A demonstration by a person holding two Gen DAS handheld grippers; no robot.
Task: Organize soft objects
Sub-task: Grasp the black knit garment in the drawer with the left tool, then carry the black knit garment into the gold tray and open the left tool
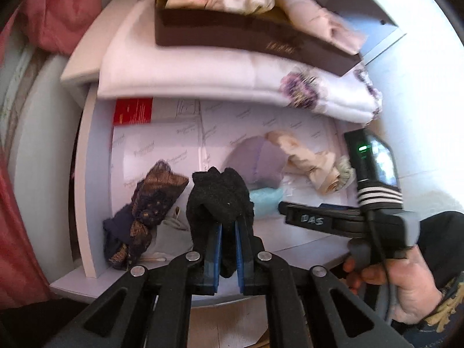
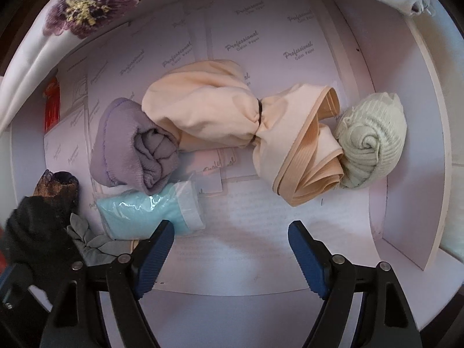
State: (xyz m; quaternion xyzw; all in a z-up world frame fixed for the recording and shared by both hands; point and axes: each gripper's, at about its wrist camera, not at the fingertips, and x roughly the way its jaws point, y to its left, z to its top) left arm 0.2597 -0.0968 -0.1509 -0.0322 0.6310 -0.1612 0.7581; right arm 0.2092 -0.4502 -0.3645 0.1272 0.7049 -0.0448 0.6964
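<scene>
My left gripper (image 1: 227,226) is shut on a black sock bundle (image 1: 220,194) and holds it at the front of a white shelf compartment (image 1: 90,174); the bundle also shows in the right wrist view (image 2: 34,232). My right gripper (image 2: 230,232) is open and empty, inside the compartment. Ahead of it lie a peach tights roll (image 2: 220,110), a pale green rolled sock (image 2: 374,142), a lilac rolled cloth (image 2: 130,145) and a light blue packet (image 2: 139,214). A dark lace bundle (image 1: 150,200) lies at the left.
A folded white floral cloth (image 1: 232,78) lies on the shelf above, with a brown box (image 1: 246,34) of pale fabrics on it. Printed paper (image 2: 261,43) lines the compartment. A red card (image 1: 132,111) stands at the back left. Pink fabric (image 1: 55,8) hangs at the left.
</scene>
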